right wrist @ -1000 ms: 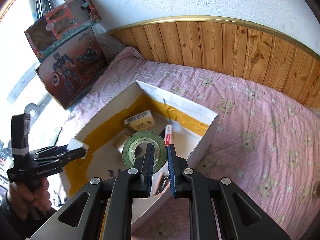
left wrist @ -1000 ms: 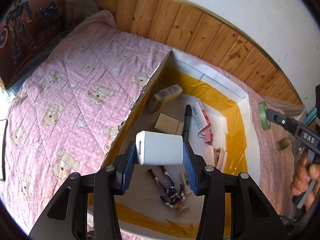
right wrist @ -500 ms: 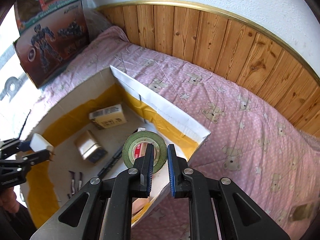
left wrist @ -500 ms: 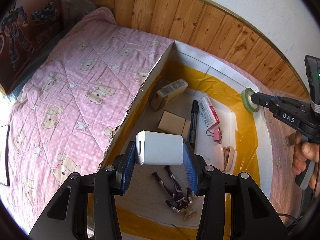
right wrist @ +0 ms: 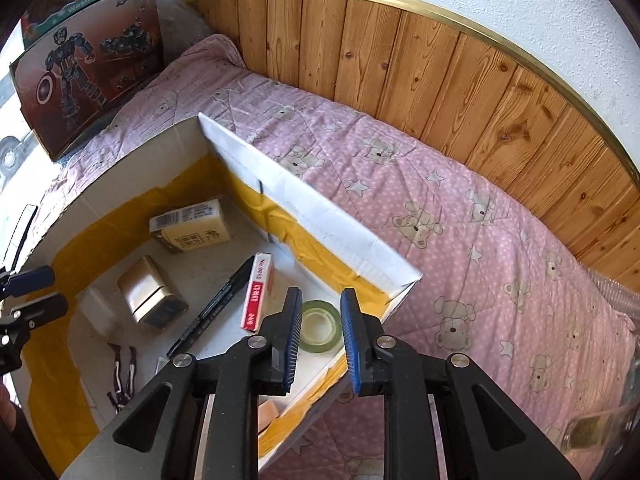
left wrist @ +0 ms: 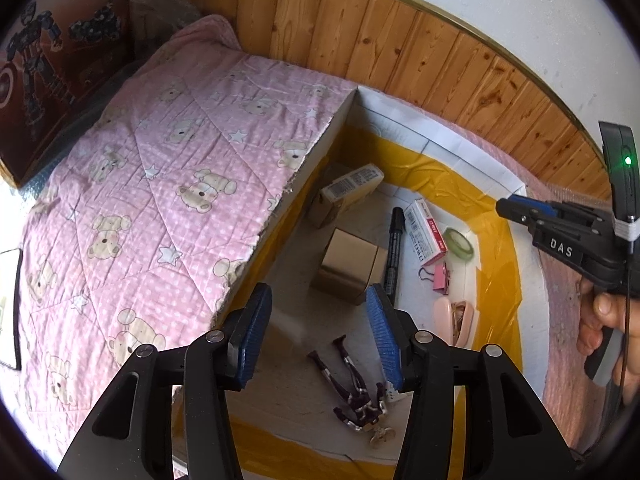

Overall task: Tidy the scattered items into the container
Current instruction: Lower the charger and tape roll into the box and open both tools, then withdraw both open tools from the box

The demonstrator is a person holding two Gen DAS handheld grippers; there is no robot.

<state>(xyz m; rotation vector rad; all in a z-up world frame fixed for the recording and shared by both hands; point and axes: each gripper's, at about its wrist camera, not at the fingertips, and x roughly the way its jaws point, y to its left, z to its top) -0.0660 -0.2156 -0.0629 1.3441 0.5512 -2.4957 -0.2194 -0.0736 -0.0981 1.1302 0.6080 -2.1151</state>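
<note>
With the tape [right wrist: 320, 326] lying in the box [right wrist: 320, 216] by its near corner, both empty claws, left [left wrist: 318, 332] and right [right wrist: 320, 340], are opening and should lift straight clear.

Both tools are matte black plastic with angular, triangular cut-outs in their arms and round silver screws at the joints. The left gripper [left wrist: 318, 336] carries ribbed blue pads [left wrist: 251, 332] on its two fingers. The right gripper [right wrist: 320, 336] has the same blue ribbed pads [right wrist: 350, 336]. Seen from the side, its body bears white letters "DAS" (raised, on a black plate), a green light glowing on an upright black block, white binding and a thin dark cable beside the hand [left wrist: 612, 332].
</note>
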